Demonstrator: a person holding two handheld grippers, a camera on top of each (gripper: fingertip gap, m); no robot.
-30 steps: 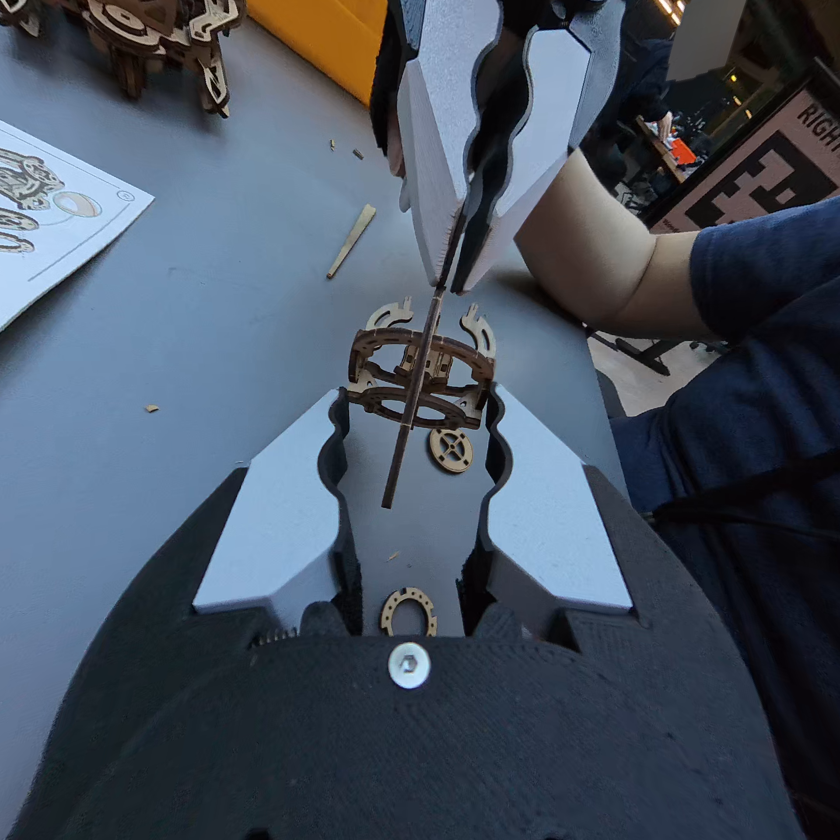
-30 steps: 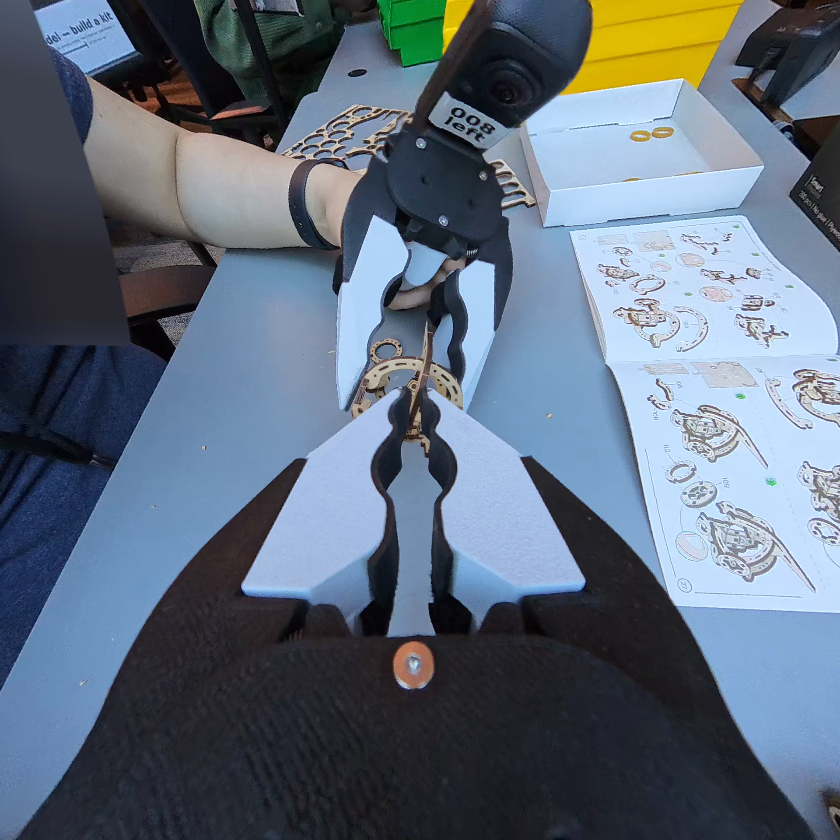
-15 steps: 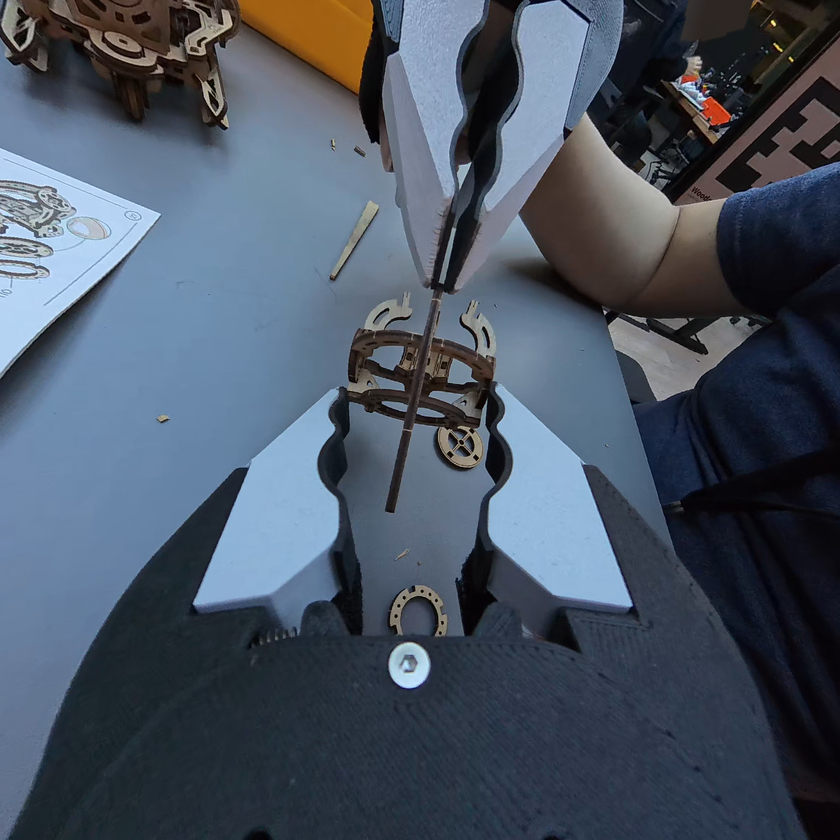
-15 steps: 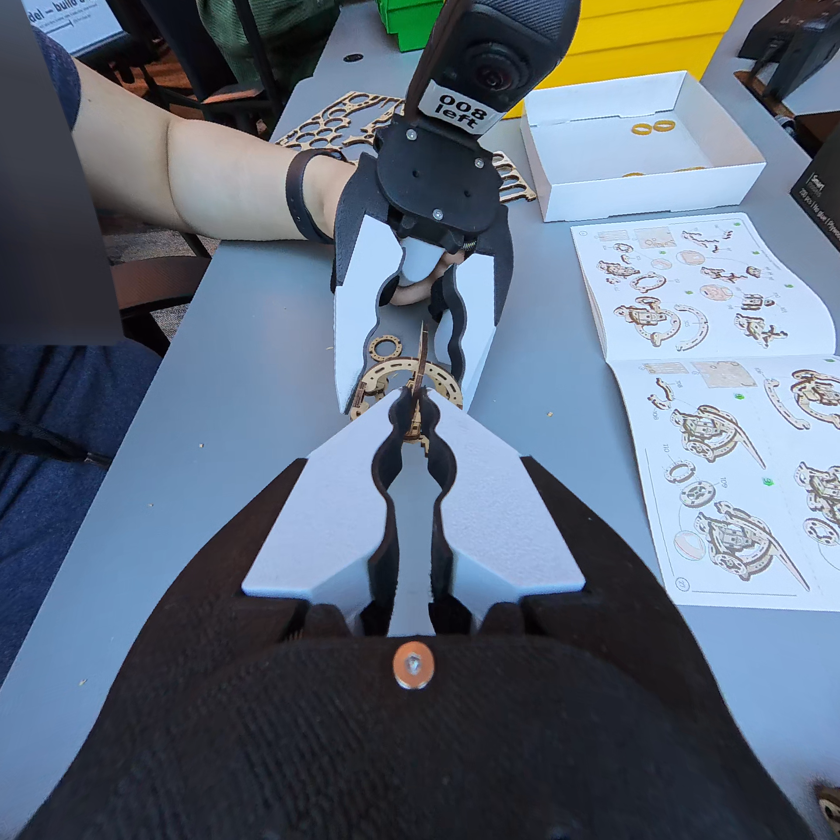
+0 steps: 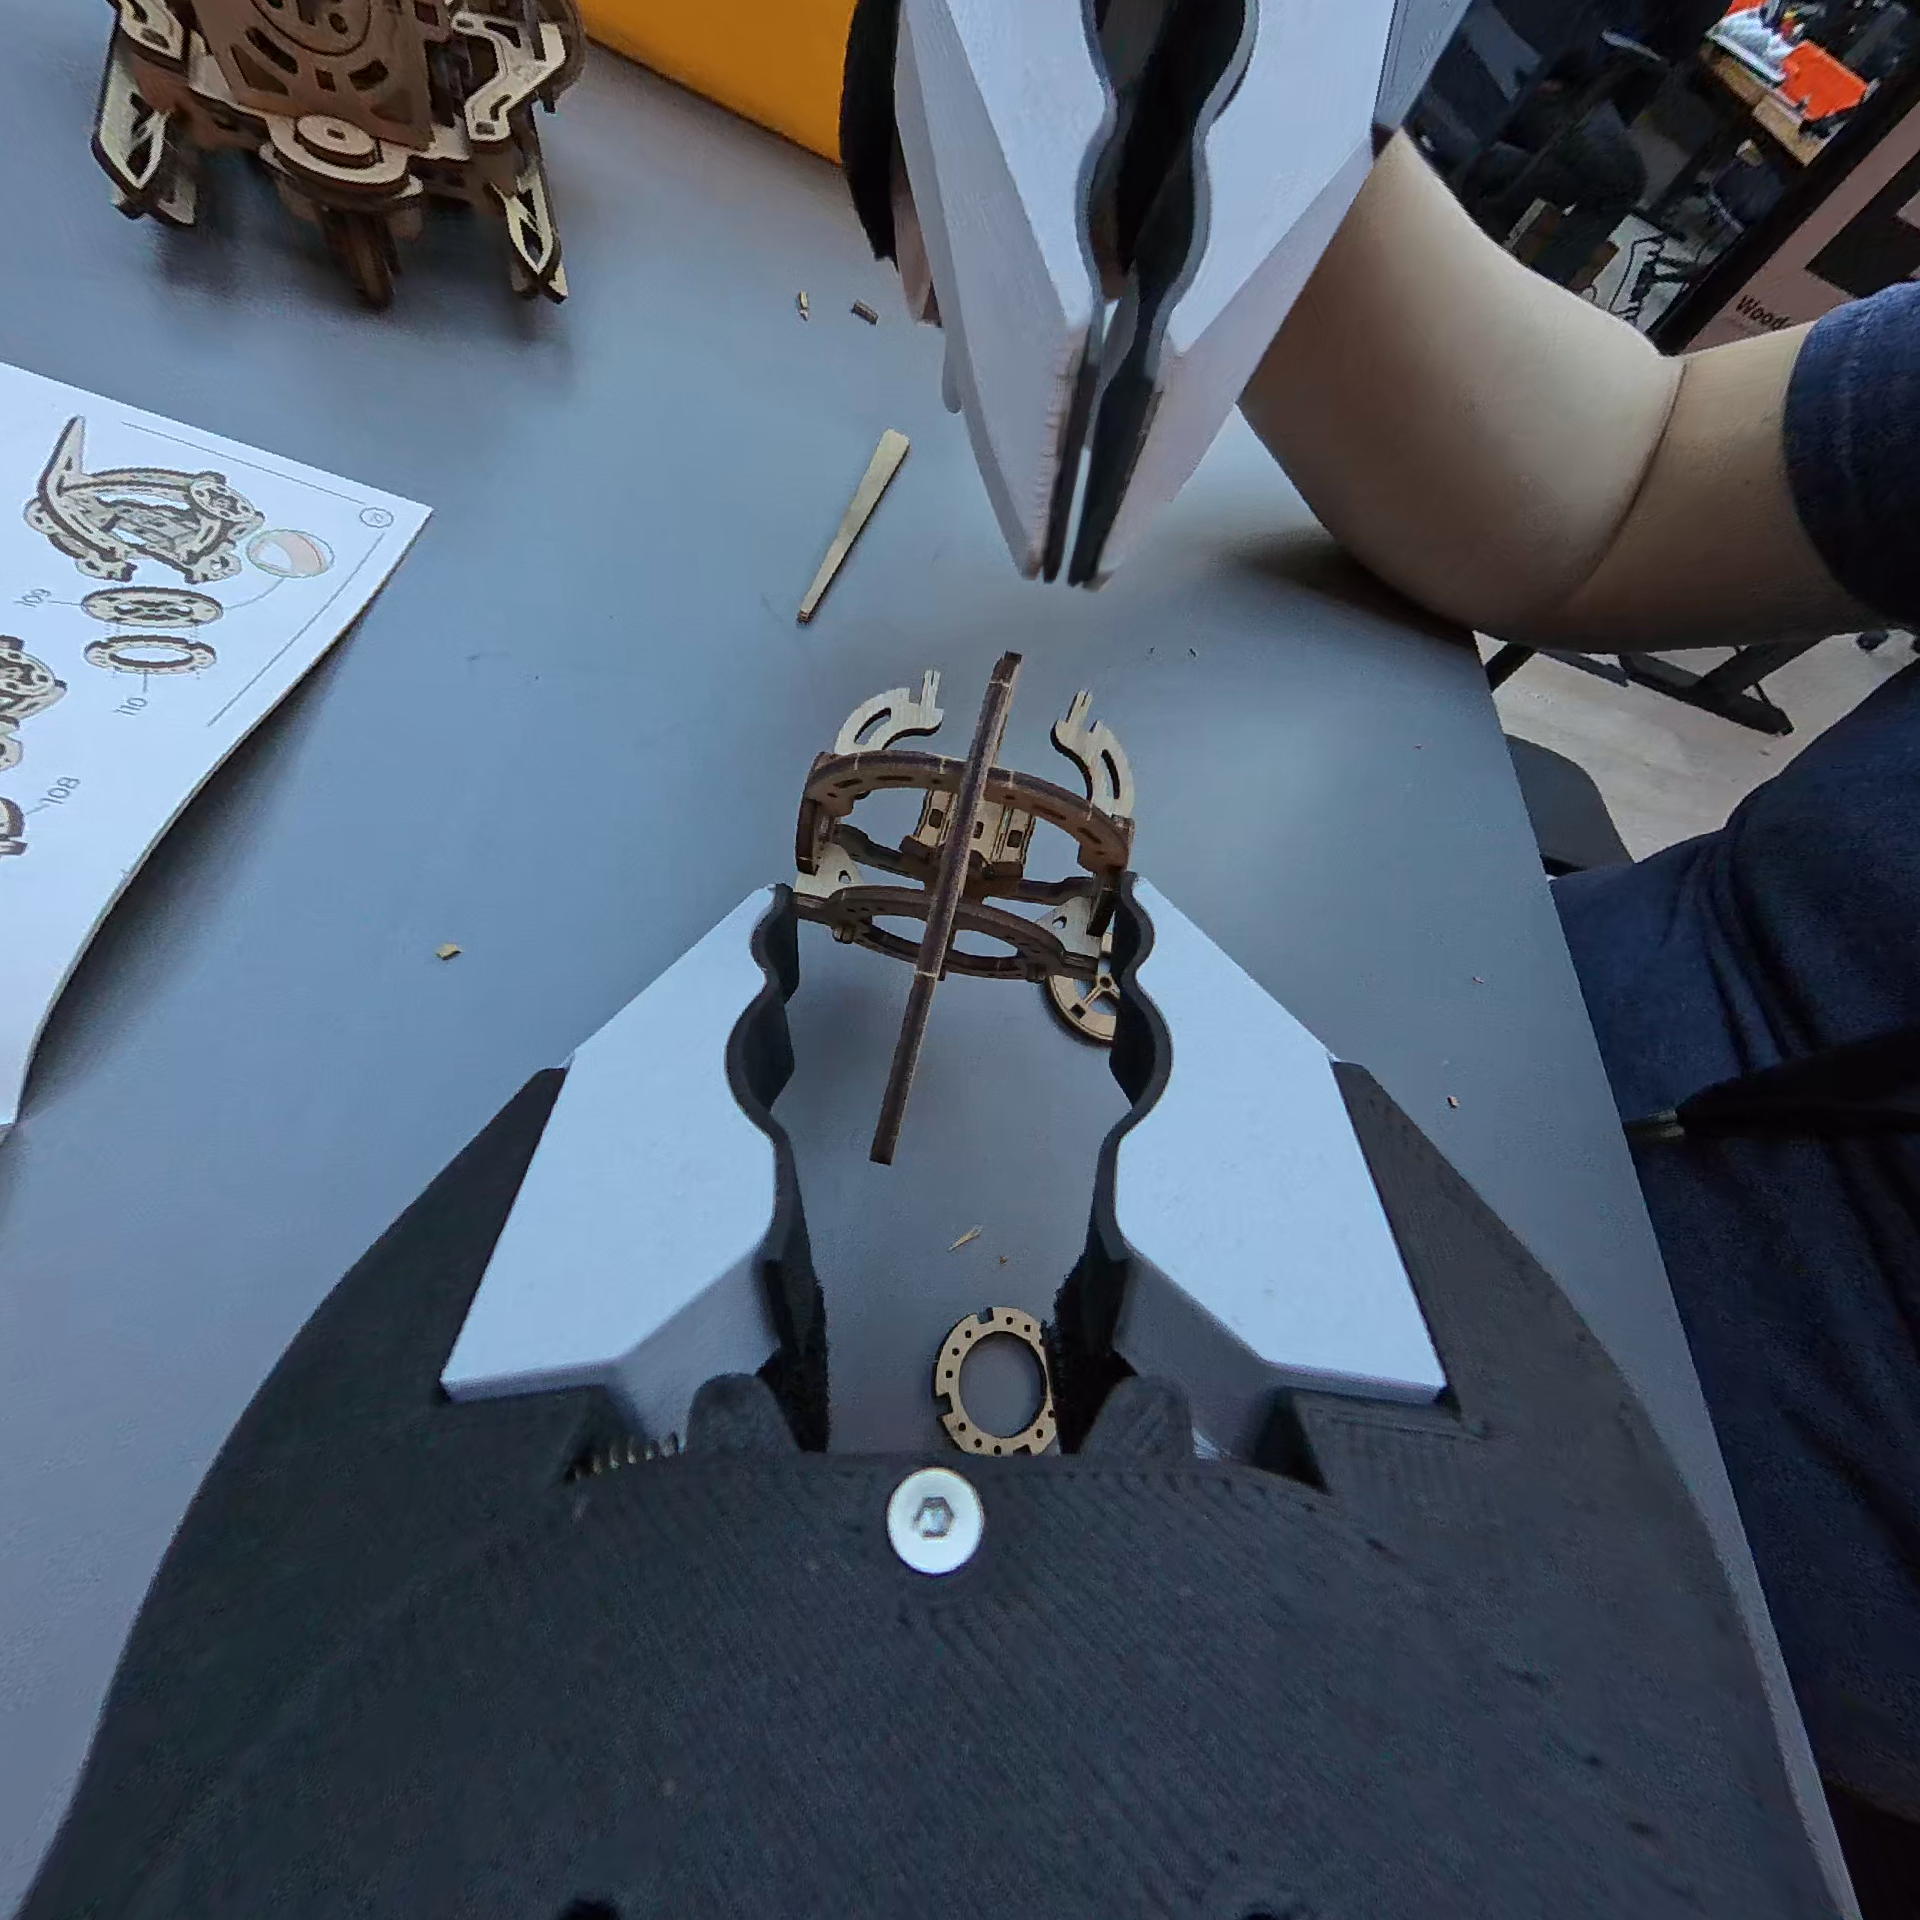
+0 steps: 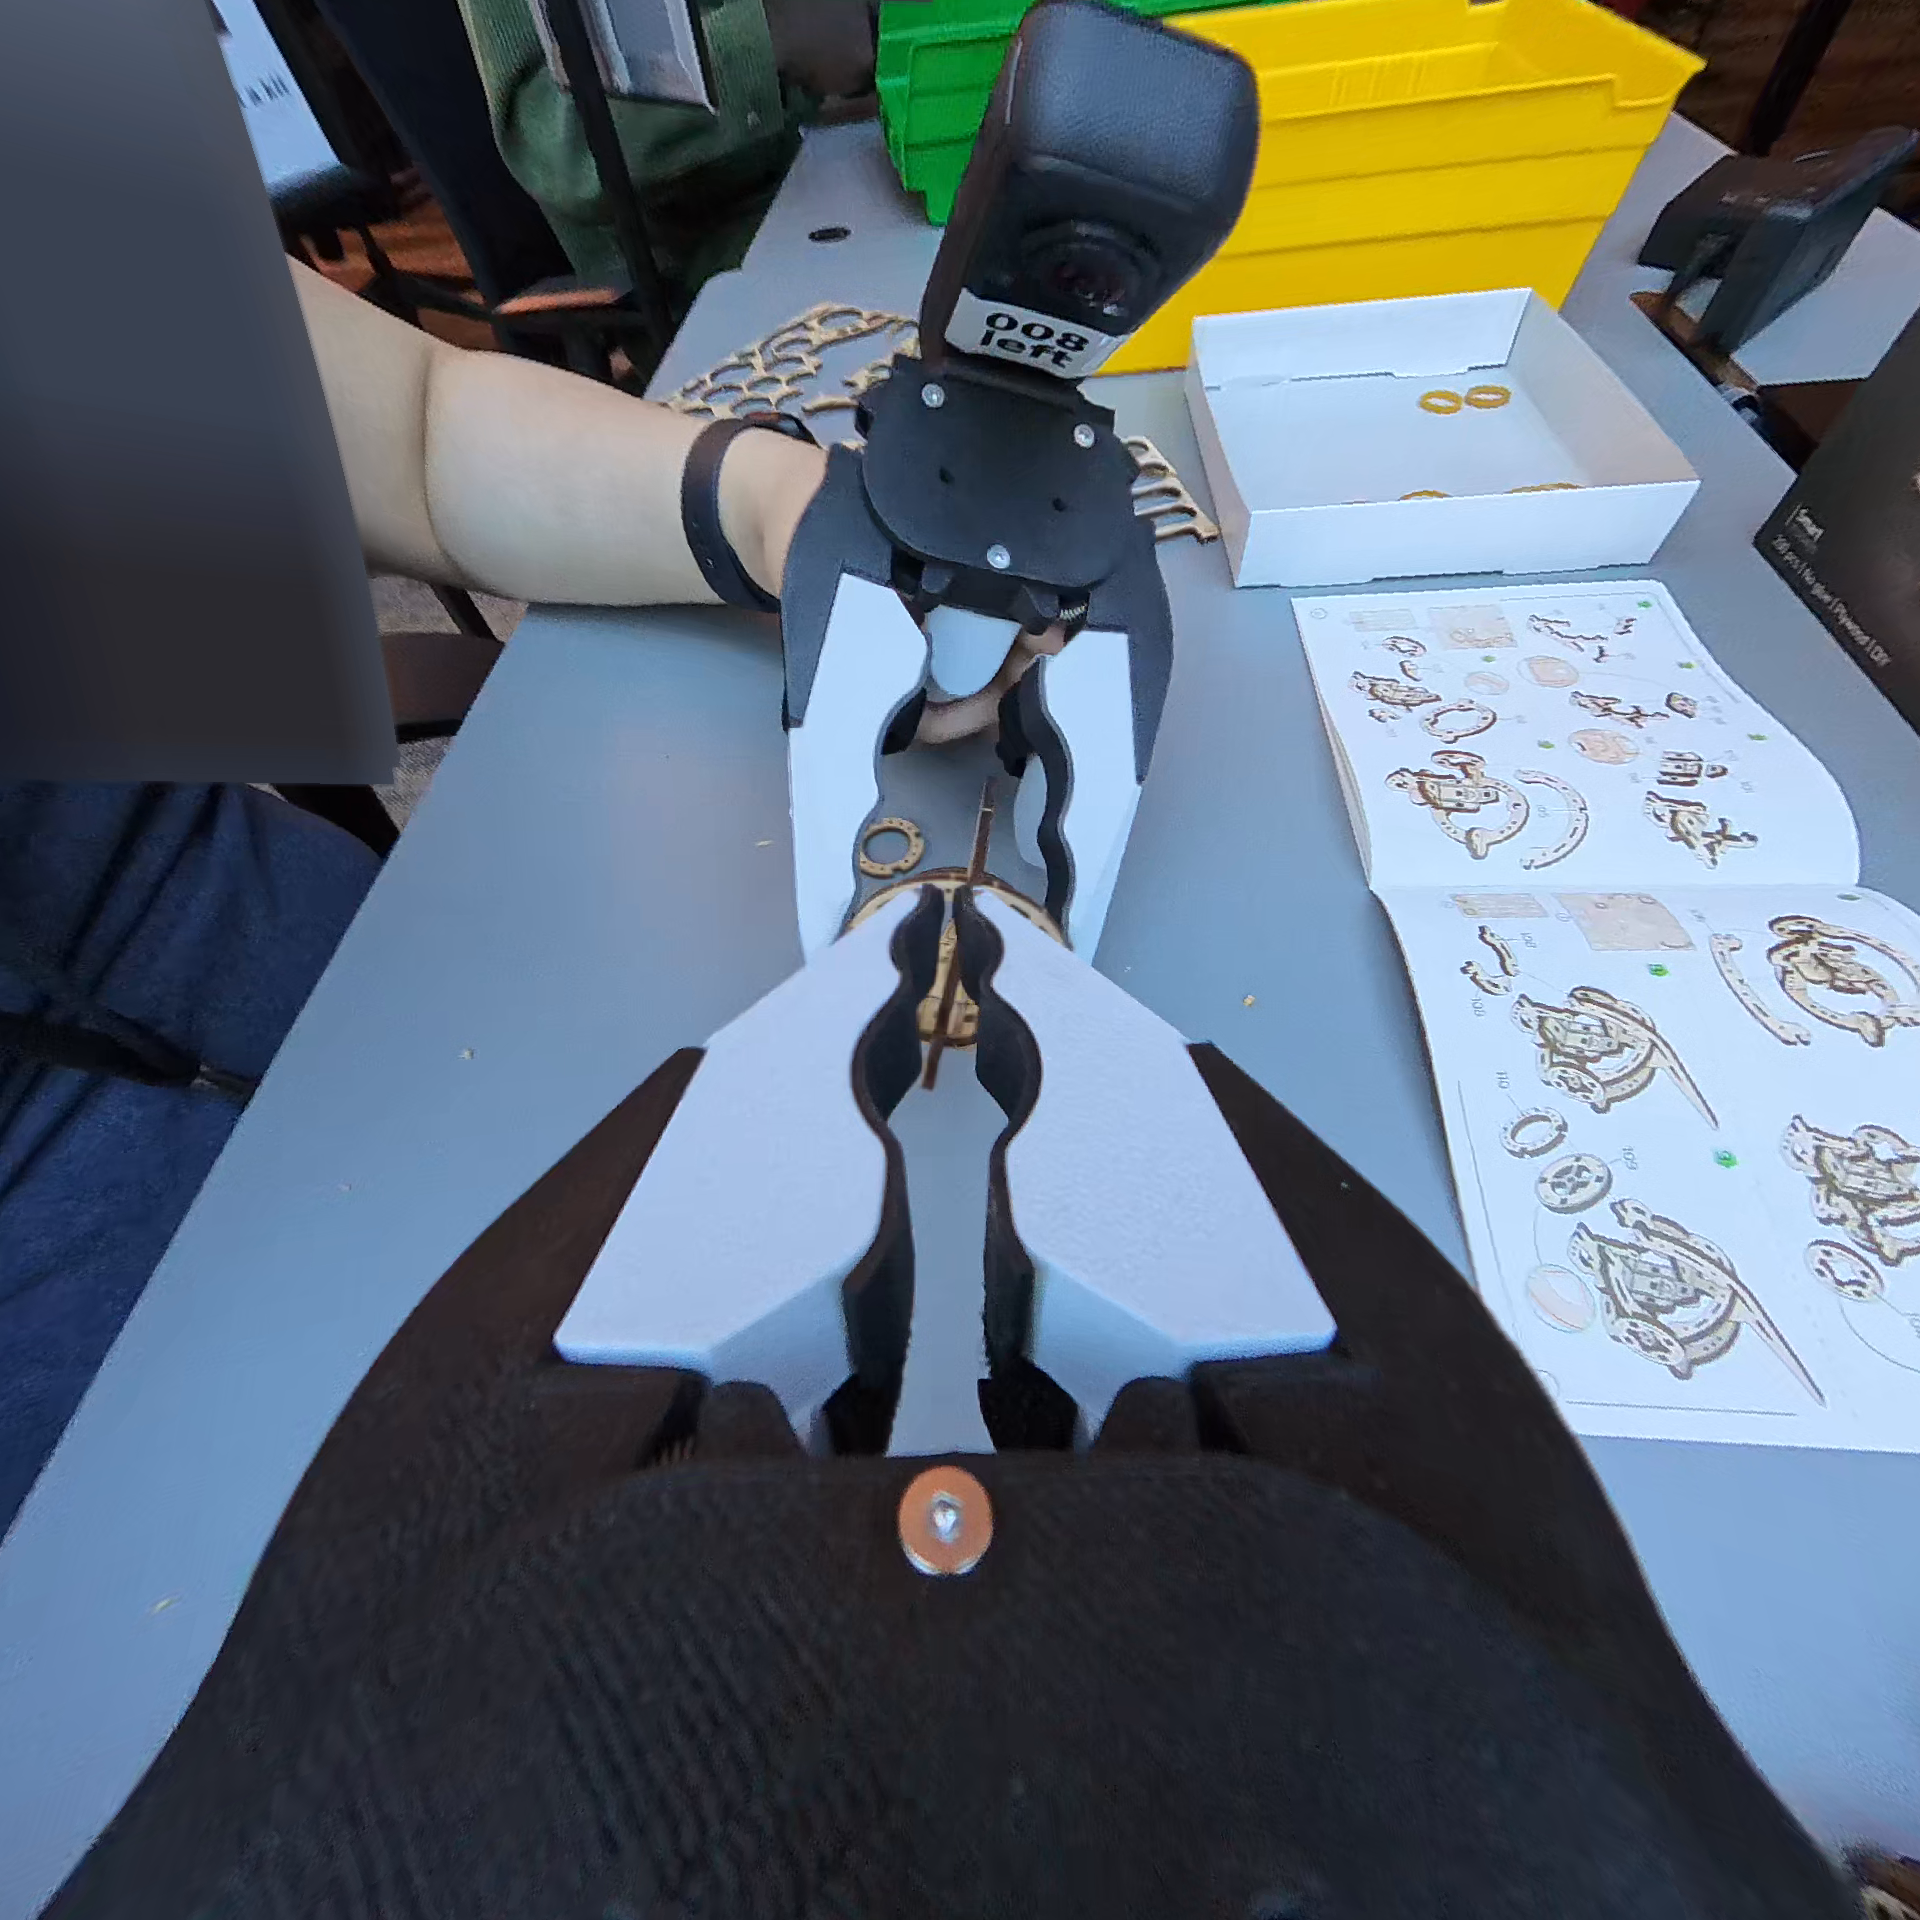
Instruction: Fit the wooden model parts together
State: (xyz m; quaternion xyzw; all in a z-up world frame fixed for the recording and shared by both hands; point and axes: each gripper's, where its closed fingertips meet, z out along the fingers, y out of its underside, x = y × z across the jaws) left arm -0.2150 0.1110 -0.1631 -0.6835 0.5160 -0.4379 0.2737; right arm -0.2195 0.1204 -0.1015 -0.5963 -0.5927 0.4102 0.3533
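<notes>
A wooden ring assembly (image 5: 873,774) of two stacked hoops stands on the grey table. My left gripper (image 5: 956,899) is shut on it, one fingertip against each side. A thin dark wooden strip (image 5: 909,1039) stands edge-on through the assembly, tilted towards the camera. My right gripper (image 5: 1065,569) hangs just above the strip's top end, shut and empty, apart from it. In the right wrist view my right gripper (image 6: 949,920) points at the assembly (image 6: 940,1003). The strip (image 6: 980,831) shows beyond it, between the left gripper's white fingers (image 6: 831,790).
A loose gear (image 5: 1086,1013), a toothed ring (image 5: 994,1382) and a wooden sliver (image 5: 852,525) lie close by. A built model (image 5: 332,125) stands far left. An instruction booklet (image 6: 1662,1039), white box (image 6: 1434,447) and yellow bins (image 6: 1403,156) are on the right. The table edge (image 5: 1507,748) is near. The grippers' ends are close to 6 cm from one another. To reach the loose gear (image 5: 1086,1013) in a straight line is about 4 cm for my left fingers, about 10 cm for my right.
My right gripper has let go of the strip's top end and risen clear of it. The strip stays standing in the assembly. My left gripper still holds the assembly.
</notes>
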